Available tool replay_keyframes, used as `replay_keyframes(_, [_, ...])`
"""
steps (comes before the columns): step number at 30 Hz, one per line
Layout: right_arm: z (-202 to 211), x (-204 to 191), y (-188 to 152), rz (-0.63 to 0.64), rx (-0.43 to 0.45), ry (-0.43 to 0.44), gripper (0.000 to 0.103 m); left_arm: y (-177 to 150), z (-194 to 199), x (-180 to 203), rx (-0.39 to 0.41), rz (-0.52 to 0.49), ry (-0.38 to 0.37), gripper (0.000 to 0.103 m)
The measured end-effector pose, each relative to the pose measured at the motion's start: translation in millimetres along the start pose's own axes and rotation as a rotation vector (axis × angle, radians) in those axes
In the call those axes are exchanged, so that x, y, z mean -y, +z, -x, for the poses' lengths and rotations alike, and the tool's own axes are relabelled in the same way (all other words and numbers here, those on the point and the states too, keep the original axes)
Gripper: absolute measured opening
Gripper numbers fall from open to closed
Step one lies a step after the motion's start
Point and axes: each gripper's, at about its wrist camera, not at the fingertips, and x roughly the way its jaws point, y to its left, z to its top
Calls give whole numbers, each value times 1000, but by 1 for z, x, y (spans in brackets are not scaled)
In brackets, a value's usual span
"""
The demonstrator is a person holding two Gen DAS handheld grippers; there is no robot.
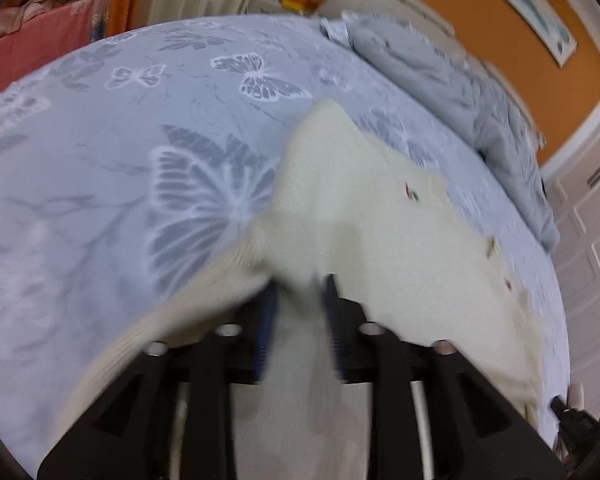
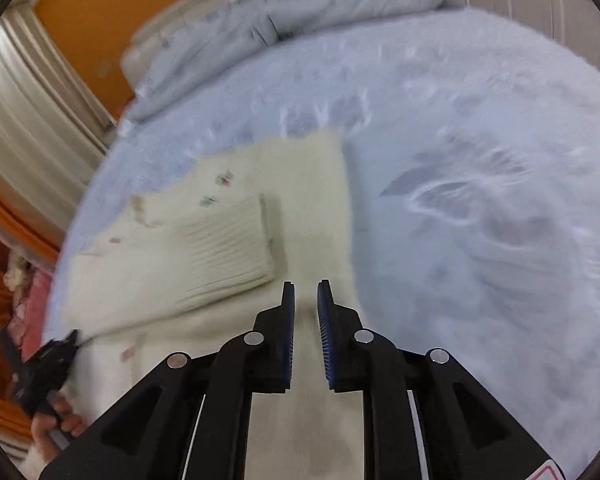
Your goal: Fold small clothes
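Both hand-held grippers (image 1: 300,284) (image 2: 306,284) hover parted over the cream sweater's (image 2: 308,184) edge.

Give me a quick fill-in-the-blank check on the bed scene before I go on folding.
1. The cream sweater lies on a bedspread printed with ____.
2. The ribbed cuff of a sleeve lies folded ____ the sweater's body.
3. The wall behind the bed is painted ____.
4. A crumpled grey ____ lies at the far end of the bed.

Missing words: butterflies; over; orange; blanket
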Motion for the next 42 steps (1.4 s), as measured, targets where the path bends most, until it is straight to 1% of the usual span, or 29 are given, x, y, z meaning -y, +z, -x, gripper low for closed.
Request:
replay_keyframes(1, [13,5,-5,4,-3,2,25,-5,15,-4,-14,-4,27,69])
replay_keyframes(2, [38,13,-18,9,-18,-23,46,-14,40,-13,-12,-4,54,74])
replay_keyframes(3, [45,17,-30,2,-27,-37,66,-23,57,-21,-8,1,52,79])
replay_keyframes(4, [61,27,-45,-14,-44,-47,71,-33,74,-31,-15,6,48,85])
replay_keyframes(5, [76,39,-66,-37,-81,-51,72,-49,93,-47,-48,19,54,88])
replay_keyframes(6, [86,51,-86,-55,-122,-53,72,-61,103,-57,-76,30,60,89])
replay_keyframes(8, [101,70,-129,-87,-215,-56,72,-95,124,-84,-170,57,88,90])
replay_keyframes(9, [104,73,-148,-110,-253,-40,72,-106,131,-92,-191,65,103,90])
replay_keyframes(10, [105,75,-170,-140,-294,-9,72,-118,138,-101,-209,78,115,90])
replay_keyframes(11, [104,75,-181,-164,-316,7,73,-134,143,-112,-225,104,118,90])
replay_keyframes(12, [103,71,-194,-191,-345,35,73,-141,148,-114,-215,110,103,90])
replay_keyframes(13, [97,66,-204,-208,-370,93,72,-146,153,-113,-188,92,98,91])
replay_keyframes(15, [84,53,-214,-200,-386,146,74,-151,154,-104,-191,61,98,93])
replay_keyframes(16, [77,51,-218,-191,-386,136,75,-152,150,-102,-201,65,81,94])
replay_keyframes(18, [68,46,-218,-198,-365,142,83,-153,145,-99,-192,74,88,94])
replay_keyframes(20, [65,43,-216,-198,-323,163,83,-152,144,-99,-181,91,101,93])
replay_keyframes(21, [67,42,-217,-190,-311,163,77,-151,145,-99,-173,104,116,82])
replay_keyframes(22, [66,40,-217,-179,-293,149,71,-151,146,-98,-174,113,127,59])
replay_keyframes(23, [66,36,-214,-170,-285,139,46,-151,148,-98,-182,118,120,49])
replay_keyframes(24, [64,36,-214,-165,-287,136,10,-149,148,-98,-205,135,100,23])
replay_keyframes(25, [61,35,-212,-176,-298,144,9,-149,148,-102,-235,157,62,11])
replay_keyframes(26, [66,37,-212,-190,-285,157,9,-147,147,-102,-259,181,45,10])
replay_keyframes(27, [76,36,-209,-186,-247,165,8,-144,154,-102,-247,191,45,10])
replay_keyframes(28, [92,33,-207,-165,-207,177,8,-142,163,-99,-229,182,33,10])
replay_keyframes(34, [163,11,-190,-113,-62,246,7,-134,217,-71,-172,75,-67,9])
replay_keyframes(37, [196,28,-193,-113,-35,245,3,-138,245,-68,-167,37,-100,9])
replay_keyframes(39, [211,39,-200,-96,-43,222,2,-153,262,-68,-177,-4,-111,9])
replay_keyframes(41, [220,57,-213,-93,-58,198,0,-171,268,-72,-201,-46,-89,6])
replay_keyframes(42, [221,64,-220,-96,-73,191,1,-180,266,-76,-218,-46,-81,0])
